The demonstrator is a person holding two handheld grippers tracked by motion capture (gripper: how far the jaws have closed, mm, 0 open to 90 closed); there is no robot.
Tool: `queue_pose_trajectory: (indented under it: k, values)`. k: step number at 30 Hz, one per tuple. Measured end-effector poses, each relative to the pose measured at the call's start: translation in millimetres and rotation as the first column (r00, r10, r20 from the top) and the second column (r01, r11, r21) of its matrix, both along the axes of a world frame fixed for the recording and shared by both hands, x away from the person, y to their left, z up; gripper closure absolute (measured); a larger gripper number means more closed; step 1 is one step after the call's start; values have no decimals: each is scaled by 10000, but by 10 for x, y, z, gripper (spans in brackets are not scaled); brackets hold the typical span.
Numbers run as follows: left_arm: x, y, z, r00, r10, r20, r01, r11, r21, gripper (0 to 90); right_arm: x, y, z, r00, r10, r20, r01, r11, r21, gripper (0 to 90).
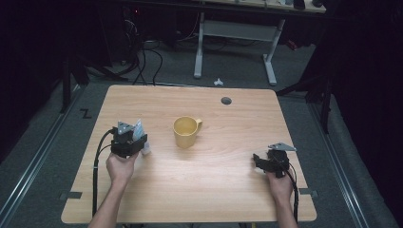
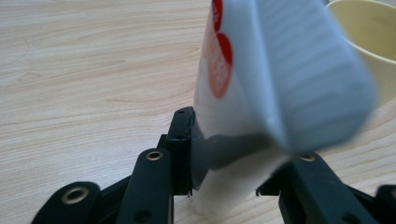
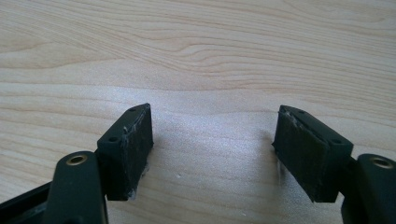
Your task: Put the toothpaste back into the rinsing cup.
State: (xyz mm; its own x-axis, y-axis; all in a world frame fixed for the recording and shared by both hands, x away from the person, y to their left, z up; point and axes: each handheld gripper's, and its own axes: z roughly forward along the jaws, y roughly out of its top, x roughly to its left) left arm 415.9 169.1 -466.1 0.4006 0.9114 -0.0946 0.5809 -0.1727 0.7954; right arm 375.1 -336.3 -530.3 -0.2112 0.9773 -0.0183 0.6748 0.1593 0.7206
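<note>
A white tube with red print and a ribbed pale cap stands tilted between the jaws of my left gripper, which is shut on its lower part. In the high view the left gripper sits at the table's left with the tube sticking up from it. A yellow mug stands upright at the table's middle, handle to the right; its rim shows just beyond the tube. My right gripper rests low at the front right, open, and nothing lies between its fingers.
The wooden table has a round cable hole at its back right. Beyond the far edge are a white desk frame, cables on the floor and a small white object.
</note>
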Motion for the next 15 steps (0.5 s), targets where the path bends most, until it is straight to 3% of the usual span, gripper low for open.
queue_pose_trajectory:
  k: [15]
  values:
    - [-36,-38,126,9990,-397,188,395,9992,115,660,0,0,0,10000,3,0,-3,10000,-3,283]
